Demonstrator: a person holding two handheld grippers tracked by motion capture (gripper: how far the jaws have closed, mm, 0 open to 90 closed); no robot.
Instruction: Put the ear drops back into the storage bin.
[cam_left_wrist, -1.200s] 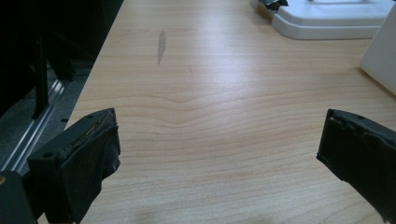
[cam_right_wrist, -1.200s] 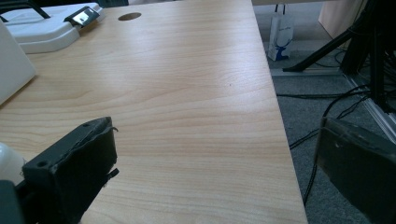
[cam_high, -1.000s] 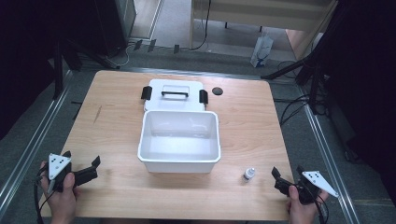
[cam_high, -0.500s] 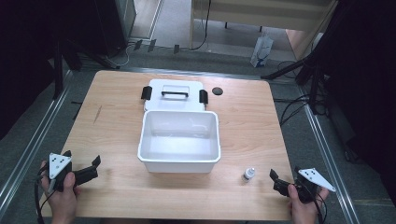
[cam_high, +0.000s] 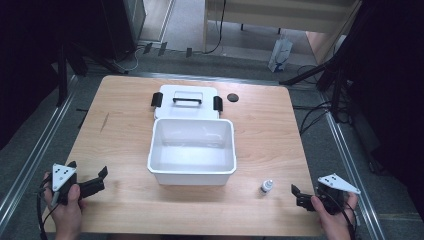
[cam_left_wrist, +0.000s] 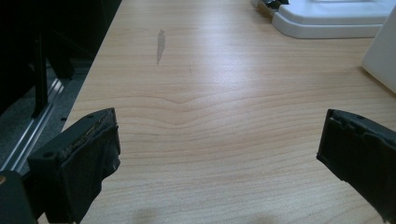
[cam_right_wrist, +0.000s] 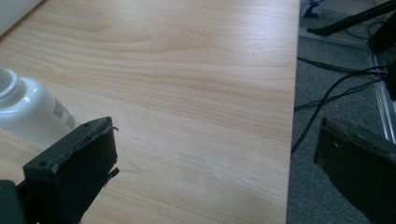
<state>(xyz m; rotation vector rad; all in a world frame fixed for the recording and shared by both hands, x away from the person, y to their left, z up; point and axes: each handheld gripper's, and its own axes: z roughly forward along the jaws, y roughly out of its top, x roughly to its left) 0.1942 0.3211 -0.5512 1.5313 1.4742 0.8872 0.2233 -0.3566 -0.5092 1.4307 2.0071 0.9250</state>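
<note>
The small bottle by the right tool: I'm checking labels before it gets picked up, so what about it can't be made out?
- Small bottle: high view, too small to read anything on it.
- Its label: right gripper view, print blurred, partly behind the right tool's left jaw.
- Its cap and top: cut off by the left edge of the right gripper view.

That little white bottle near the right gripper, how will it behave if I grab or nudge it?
The small bottle stands upright, narrow and tall, so a nudge would probably tip it. Its round body would likely roll. It looks light and smooth, perhaps slippery between the open right gripper.
</note>
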